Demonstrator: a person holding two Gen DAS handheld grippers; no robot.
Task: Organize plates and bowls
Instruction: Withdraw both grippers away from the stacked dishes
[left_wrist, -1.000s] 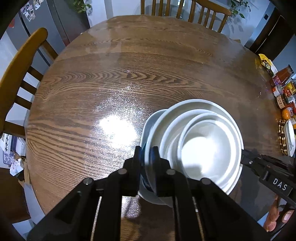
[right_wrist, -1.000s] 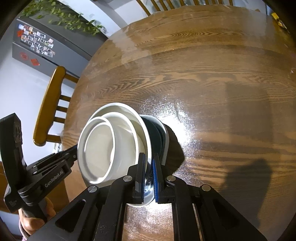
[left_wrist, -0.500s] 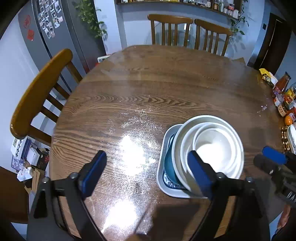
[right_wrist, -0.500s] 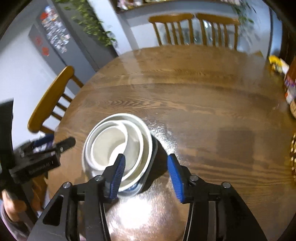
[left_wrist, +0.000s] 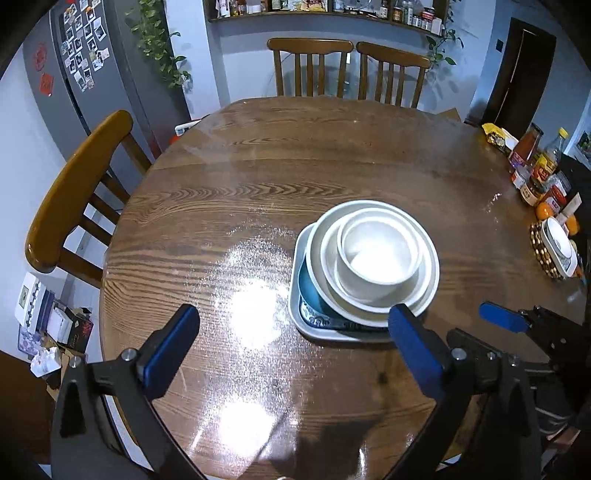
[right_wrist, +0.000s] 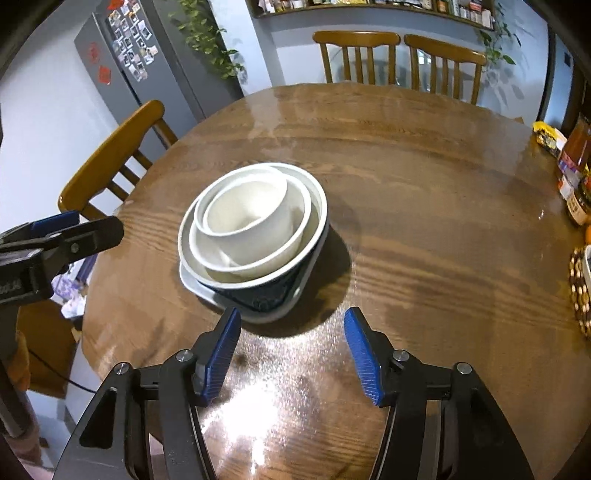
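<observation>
Stack of white bowls (left_wrist: 378, 258) nested on blue-patterned plate (left_wrist: 314, 306) over white square plate (left_wrist: 303, 325), resting on wooden surface (left_wrist: 258, 177). Left hand-held gripper (left_wrist: 291, 343) jaws opening, nothing between. Right hand-held gripper (right_wrist: 291, 350) jaws opening, nothing between, just short of stack.

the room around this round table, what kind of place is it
Most likely a home dining area beside a kitchen: a round wooden table with wooden chairs, a fridge covered in photo magnets, and a shelf of jars.
</observation>
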